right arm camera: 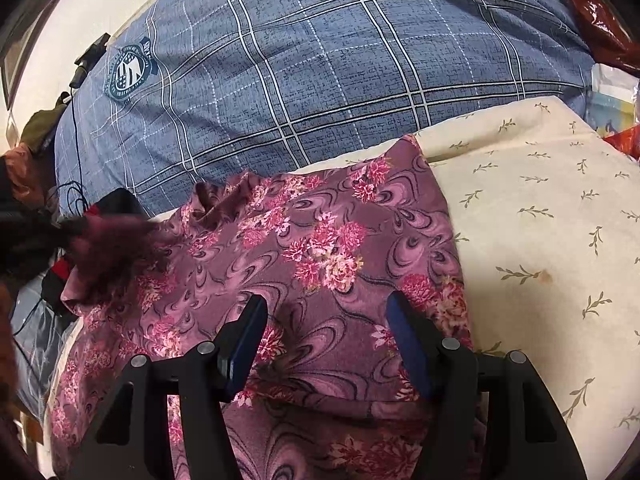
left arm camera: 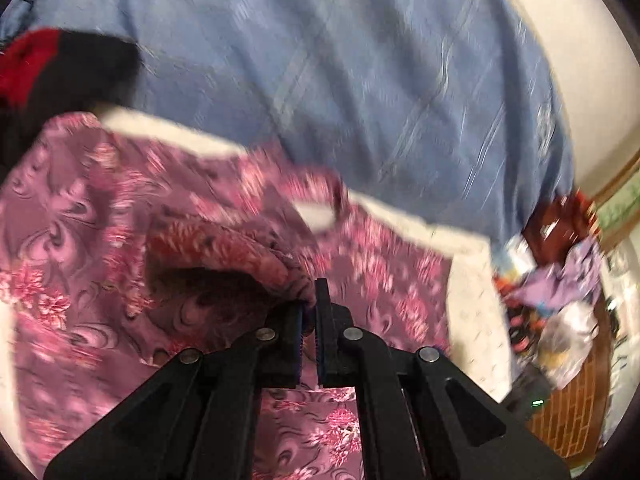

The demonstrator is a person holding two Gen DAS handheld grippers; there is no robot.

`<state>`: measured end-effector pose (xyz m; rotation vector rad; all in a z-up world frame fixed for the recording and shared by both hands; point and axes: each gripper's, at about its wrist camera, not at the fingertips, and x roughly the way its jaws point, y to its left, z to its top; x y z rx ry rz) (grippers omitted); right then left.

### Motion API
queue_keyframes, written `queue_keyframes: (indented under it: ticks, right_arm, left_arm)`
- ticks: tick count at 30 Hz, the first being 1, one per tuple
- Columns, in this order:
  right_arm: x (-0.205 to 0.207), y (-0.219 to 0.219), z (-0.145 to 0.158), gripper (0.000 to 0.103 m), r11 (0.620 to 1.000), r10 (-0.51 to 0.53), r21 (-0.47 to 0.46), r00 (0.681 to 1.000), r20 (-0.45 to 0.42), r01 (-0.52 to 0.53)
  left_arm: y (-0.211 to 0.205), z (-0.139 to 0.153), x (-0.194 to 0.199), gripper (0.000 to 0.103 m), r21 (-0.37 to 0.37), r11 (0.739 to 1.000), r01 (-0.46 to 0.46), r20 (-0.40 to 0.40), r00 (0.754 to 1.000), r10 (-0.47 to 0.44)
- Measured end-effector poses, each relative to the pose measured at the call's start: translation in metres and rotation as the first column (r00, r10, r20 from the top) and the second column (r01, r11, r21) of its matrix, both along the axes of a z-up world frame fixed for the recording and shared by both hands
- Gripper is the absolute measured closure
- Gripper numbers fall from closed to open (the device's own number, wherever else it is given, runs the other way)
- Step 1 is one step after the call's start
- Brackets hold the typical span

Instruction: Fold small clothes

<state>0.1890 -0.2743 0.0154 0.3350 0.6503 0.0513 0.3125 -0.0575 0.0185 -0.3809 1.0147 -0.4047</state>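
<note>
A purple garment with pink flowers (left arm camera: pixel 100 216) lies on a cream sheet. My left gripper (left arm camera: pixel 312 300) is shut on a bunched corner of it (left arm camera: pixel 240 252) and holds that corner lifted over the rest of the cloth. The left wrist view is motion-blurred. In the right wrist view the same garment (right arm camera: pixel 304 240) lies spread flat, with my right gripper (right arm camera: pixel 326 312) open just above its near part, fingers on either side of the cloth. The left gripper shows as a dark blur at the garment's left edge (right arm camera: pixel 36 228).
A blue checked quilt (right arm camera: pixel 320 60) lies behind the garment. The cream leaf-print sheet (right arm camera: pixel 540 220) extends right. A black and red garment (left arm camera: pixel 60 68) lies at far left. Bags and clutter (left arm camera: pixel 560 280) sit beyond the bed's right edge. A cable (right arm camera: pixel 76 92) runs along the quilt's left.
</note>
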Motion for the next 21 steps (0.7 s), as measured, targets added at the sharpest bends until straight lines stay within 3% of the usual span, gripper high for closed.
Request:
queue_keyframes:
  ticks: [3,6,7,8,10,12,14,18,21]
  right_arm:
    - [0.000,-0.002,0.000,0.038,1.000,0.003,0.016,1.000,0.005,-0.003]
    - [0.000,-0.002,0.000,0.038,1.000,0.004,0.022,1.000,0.006,-0.004]
    - [0.000,-0.002,0.000,0.038,1.000,0.004,0.022,1.000,0.006,-0.004]
    - [0.001,-0.001,0.001,0.038,1.000,0.004,0.022,1.000,0.005,-0.004]
    - [0.001,-0.001,0.001,0.038,1.000,0.002,0.016,1.000,-0.002,-0.002]
    - [0.003,0.003,0.003,0.039,1.000,-0.005,-0.013,1.000,-0.021,0.005]
    - [0.006,0.014,0.011,0.037,0.998,-0.012,-0.066,0.998,-0.055,0.008]
    - [0.005,0.058,0.041,0.037,0.992,0.103,-0.071,0.995,-0.004,-0.103]
    - [0.010,0.115,0.057,0.032,0.956,0.225,-0.195,0.974,0.014,-0.218]
  left_arm:
    - [-0.023,-0.011,-0.004,0.099,0.076,0.997,0.024,-0.004,1.000,-0.023]
    - [-0.028,-0.019,-0.010,0.091,0.123,0.992,0.040,-0.017,0.999,-0.038]
    - [-0.026,-0.020,-0.014,0.083,0.119,0.992,0.050,-0.028,0.998,-0.047]
    - [-0.021,-0.020,-0.018,0.071,0.103,0.993,0.056,-0.045,0.998,-0.052]
    - [0.002,-0.017,-0.032,0.056,0.042,0.998,0.045,-0.061,0.997,-0.042]
    - [0.030,-0.012,-0.047,0.052,-0.047,0.999,0.022,-0.043,0.999,-0.024]
    - [0.065,-0.007,-0.059,0.042,-0.124,0.991,-0.044,-0.017,0.999,0.043]
    - [0.124,-0.005,-0.064,0.040,-0.136,0.972,-0.193,0.029,0.980,0.199]
    - [0.145,-0.017,-0.058,0.040,-0.175,0.953,-0.248,-0.017,0.968,0.249]
